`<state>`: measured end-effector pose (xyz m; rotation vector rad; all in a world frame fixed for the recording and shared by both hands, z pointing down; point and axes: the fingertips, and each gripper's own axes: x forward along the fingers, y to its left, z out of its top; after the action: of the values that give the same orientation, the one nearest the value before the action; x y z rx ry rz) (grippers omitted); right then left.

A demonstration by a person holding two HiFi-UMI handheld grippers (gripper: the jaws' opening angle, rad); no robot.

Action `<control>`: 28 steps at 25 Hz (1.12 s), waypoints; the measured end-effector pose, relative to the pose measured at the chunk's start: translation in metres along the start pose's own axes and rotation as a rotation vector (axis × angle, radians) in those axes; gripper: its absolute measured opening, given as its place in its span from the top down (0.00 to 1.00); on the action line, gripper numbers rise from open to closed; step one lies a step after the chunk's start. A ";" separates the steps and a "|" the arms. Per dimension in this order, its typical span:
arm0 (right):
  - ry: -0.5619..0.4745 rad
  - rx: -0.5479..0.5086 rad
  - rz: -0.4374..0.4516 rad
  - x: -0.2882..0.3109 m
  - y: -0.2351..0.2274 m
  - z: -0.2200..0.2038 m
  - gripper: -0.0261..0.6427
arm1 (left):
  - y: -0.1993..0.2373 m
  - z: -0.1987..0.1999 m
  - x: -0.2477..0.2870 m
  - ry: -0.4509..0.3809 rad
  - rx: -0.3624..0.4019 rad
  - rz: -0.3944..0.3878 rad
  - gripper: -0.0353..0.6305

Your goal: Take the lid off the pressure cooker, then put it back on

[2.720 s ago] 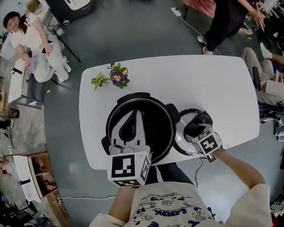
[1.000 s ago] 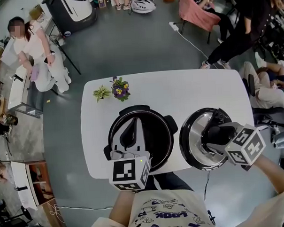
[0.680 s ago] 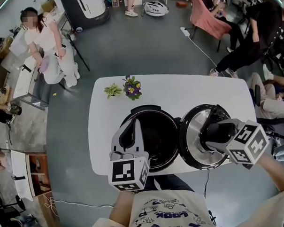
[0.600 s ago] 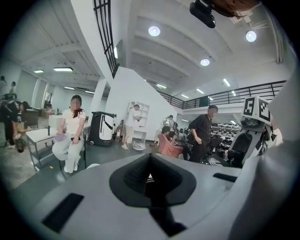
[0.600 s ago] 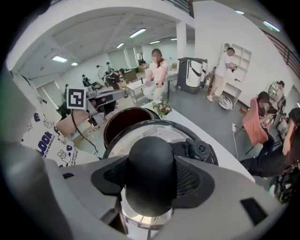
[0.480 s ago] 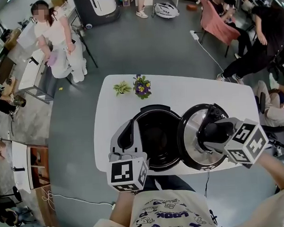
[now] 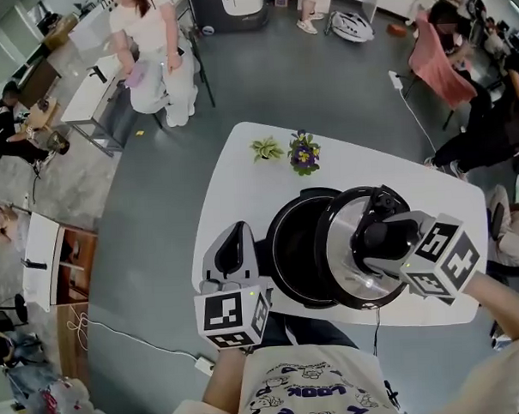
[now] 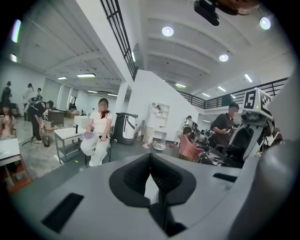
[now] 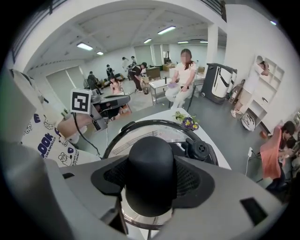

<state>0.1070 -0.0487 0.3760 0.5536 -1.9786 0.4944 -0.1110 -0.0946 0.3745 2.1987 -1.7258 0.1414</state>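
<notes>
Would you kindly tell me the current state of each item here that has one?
Pressure cooker pot: open, no lid seated on it.
Lid: off the pot, held up by its knob, overlapping the pot's right side in the head view.
Right hand-held gripper: shut on the knob.
Left hand-held gripper: shut, empty.
Potted flowers: upright on the table.

The steel, black-rimmed lid [image 7: 341, 263] hangs partly over the open black pressure cooker [image 7: 294, 247].

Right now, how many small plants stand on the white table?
2: a green leafy plant and a purple-flowered plant to its right, both at the table's far edge.
</notes>
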 end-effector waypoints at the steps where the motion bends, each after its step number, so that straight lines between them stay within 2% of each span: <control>1: 0.001 -0.012 0.007 0.004 0.003 0.005 0.52 | 0.005 -0.003 -0.003 0.004 -0.004 0.011 0.93; 7: 0.009 -0.067 0.040 0.027 0.018 0.025 0.52 | 0.029 -0.025 -0.015 0.039 -0.031 0.060 0.93; 13: 0.017 -0.114 0.038 0.047 0.030 0.039 0.52 | 0.036 -0.046 -0.019 0.080 -0.072 0.049 0.92; 16: 0.023 -0.138 0.039 0.055 0.035 0.044 0.52 | 0.039 -0.054 -0.019 0.095 -0.097 0.043 0.82; 23: 0.043 -0.188 0.041 0.071 0.040 0.048 0.52 | 0.036 -0.078 -0.014 0.147 -0.165 0.007 0.77; 28: 0.061 -0.200 0.050 0.079 0.043 0.045 0.52 | 0.032 -0.092 -0.007 0.184 -0.181 -0.008 0.75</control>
<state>0.0178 -0.0525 0.4221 0.3607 -1.9601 0.3353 -0.1318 -0.0648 0.4650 1.9963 -1.5661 0.1726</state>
